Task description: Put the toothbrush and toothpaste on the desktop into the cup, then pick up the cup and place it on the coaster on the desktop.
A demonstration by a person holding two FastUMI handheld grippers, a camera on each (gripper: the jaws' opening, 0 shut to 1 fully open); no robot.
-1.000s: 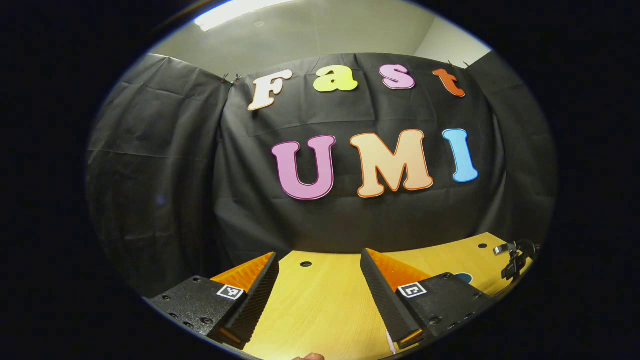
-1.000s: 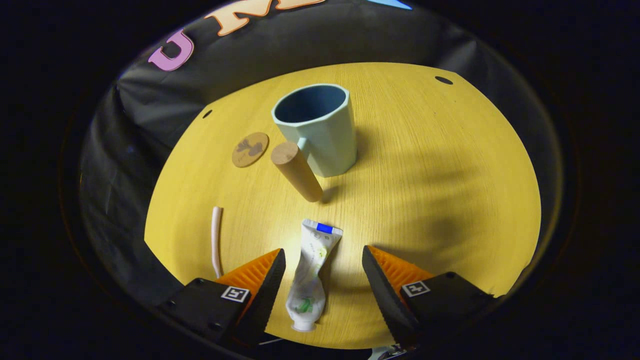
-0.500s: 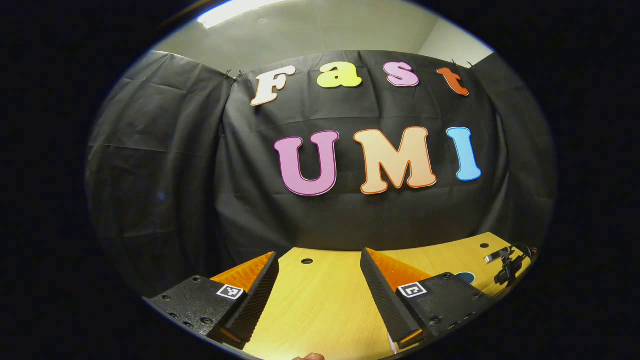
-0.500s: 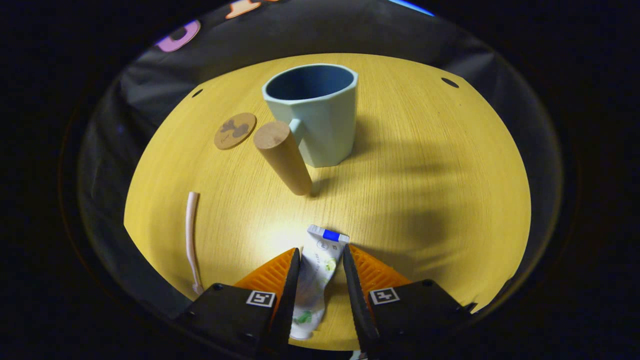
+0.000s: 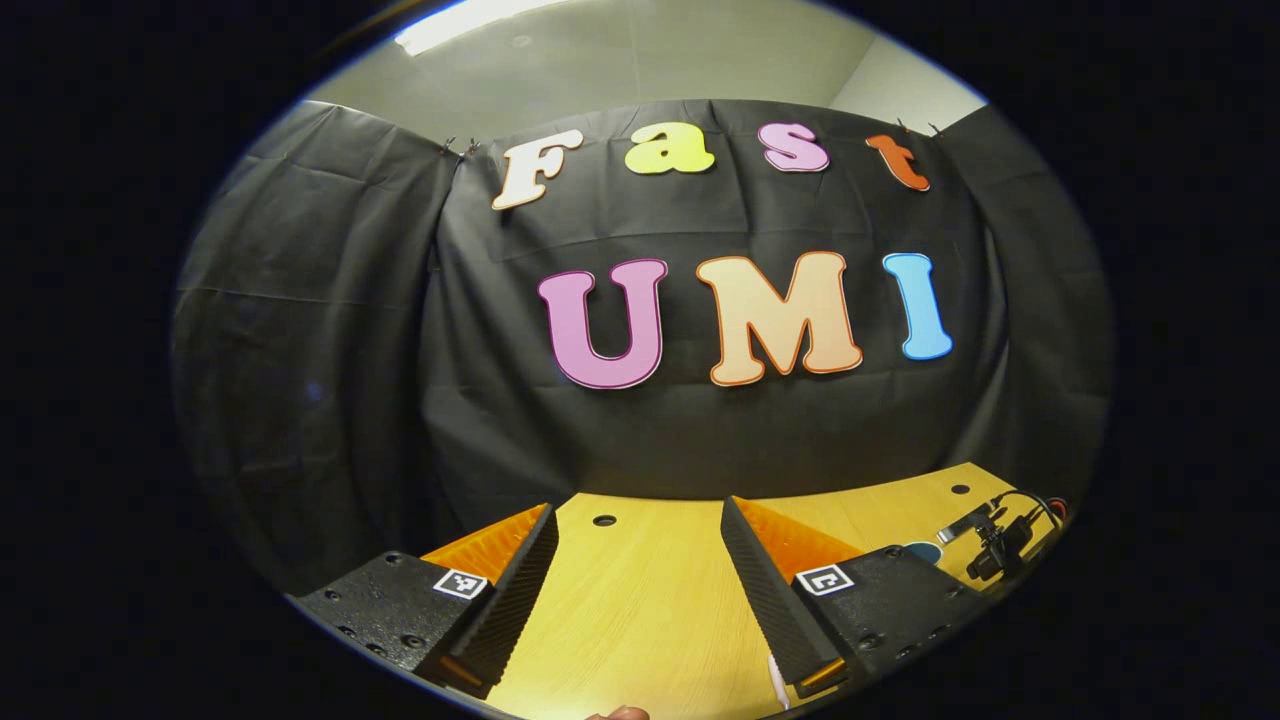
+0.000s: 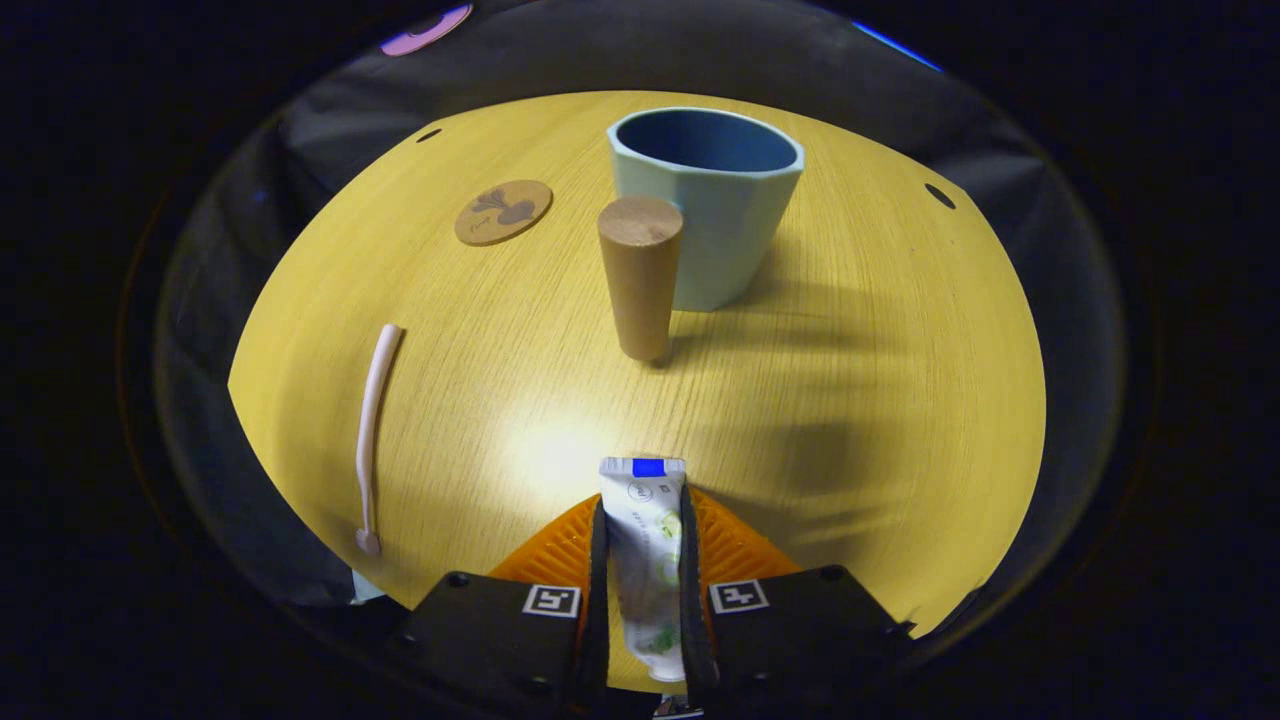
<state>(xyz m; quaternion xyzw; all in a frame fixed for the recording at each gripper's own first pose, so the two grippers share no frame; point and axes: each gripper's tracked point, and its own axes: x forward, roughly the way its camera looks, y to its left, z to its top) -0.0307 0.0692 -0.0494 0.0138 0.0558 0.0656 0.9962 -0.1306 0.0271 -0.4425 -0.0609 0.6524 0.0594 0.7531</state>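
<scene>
In the right gripper view my right gripper (image 6: 645,503) is shut on the white toothpaste tube (image 6: 647,545), whose flat tail pokes out ahead of the fingertips. I cannot tell whether the tube is off the wooden table (image 6: 880,400). Farther on stands the pale blue cup (image 6: 725,225), upright and empty, with its wooden peg handle (image 6: 640,275) turned toward me. The round cork coaster (image 6: 503,211) lies to the cup's left. The pale pink toothbrush (image 6: 372,430) lies flat at the left. In the left gripper view my left gripper (image 5: 640,590) hangs open over bare table (image 5: 640,620), holding nothing.
The table ends at the black cloth wall (image 5: 320,350) behind, with small round holes (image 6: 938,195) near its far edge. A black device with a cable (image 5: 995,540) shows at the right edge of the left gripper view. A fingertip (image 5: 615,713) peeks in at that view's bottom.
My right gripper went from open around the toothpaste tube to shut on it, and its view has swung so the cup sits farther right. The left gripper has barely moved.
</scene>
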